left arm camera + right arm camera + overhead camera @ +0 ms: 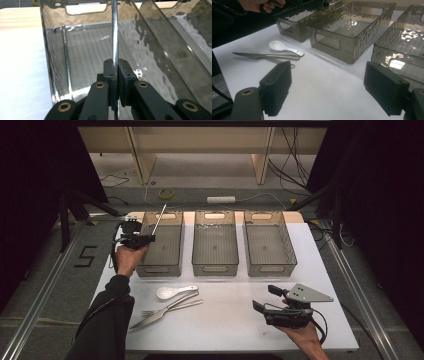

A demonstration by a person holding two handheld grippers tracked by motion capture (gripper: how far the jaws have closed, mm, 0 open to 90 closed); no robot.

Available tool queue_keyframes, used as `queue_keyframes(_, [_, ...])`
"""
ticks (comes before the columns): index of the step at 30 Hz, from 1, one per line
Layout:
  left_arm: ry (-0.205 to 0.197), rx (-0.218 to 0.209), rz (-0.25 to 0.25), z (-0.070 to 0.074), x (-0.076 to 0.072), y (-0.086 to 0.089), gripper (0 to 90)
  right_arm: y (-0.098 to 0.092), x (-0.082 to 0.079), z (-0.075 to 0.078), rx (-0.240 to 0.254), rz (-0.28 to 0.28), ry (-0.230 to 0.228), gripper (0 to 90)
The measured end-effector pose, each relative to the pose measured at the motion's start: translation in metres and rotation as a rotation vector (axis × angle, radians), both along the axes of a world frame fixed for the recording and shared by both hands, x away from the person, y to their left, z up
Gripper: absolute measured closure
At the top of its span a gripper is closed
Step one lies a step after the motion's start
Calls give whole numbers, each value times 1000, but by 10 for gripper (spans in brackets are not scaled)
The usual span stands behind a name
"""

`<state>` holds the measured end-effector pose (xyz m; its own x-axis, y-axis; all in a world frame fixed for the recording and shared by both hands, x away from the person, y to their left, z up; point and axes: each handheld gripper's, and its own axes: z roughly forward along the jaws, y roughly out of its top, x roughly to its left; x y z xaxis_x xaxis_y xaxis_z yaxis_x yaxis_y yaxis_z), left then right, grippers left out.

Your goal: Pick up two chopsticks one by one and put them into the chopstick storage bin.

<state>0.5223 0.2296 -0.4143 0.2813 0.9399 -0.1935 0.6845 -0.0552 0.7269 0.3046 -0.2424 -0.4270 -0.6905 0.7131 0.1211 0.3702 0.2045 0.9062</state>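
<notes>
My left gripper [148, 239] is shut on a thin shiny metal rod [159, 219], which slants up over the left smoky plastic bin [161, 268]. In the left gripper view the rod [115, 32] rises straight from between the closed pads [110, 71], with the bin's ribbed floor [85, 57] behind it. My right gripper [265, 297] rests low at the table's front right, open with nothing between its fingers. In the right gripper view its pads [277, 86] stand wide apart above bare white tabletop.
Three smoky bins stand in a row; the middle one [215, 268] and the right one [270, 268] hold nothing I can see. A white spoon [175, 292], a fork [172, 308] and a knife [152, 318] lie on the white table [225, 330] at front left.
</notes>
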Motion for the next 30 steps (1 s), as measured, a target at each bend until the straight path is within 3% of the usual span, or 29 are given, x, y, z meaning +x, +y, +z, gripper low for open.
queue_keyframes(18, [48, 12, 31, -14, 7, 1, 831, 2, -1, 0, 2, 18, 10, 234])
queue_keyframes(19, [54, 12, 30, -14, 7, 0, 733, 2, -1, 0, 0, 19, 11, 234])
queue_keyframes(21, [44, 27, 34, -14, 6, -1, 695, 2, -1, 0, 0, 19, 10, 234])
queue_keyframes(25, [39, 10, 23, -8, 1, -1, 573, 2, -1, 0, 6, 18, 12, 234])
queue_keyframes(30, [14, -31, -50, 4, -14, -4, 444, 2, 0, 0, 8, 20, 11, 234])
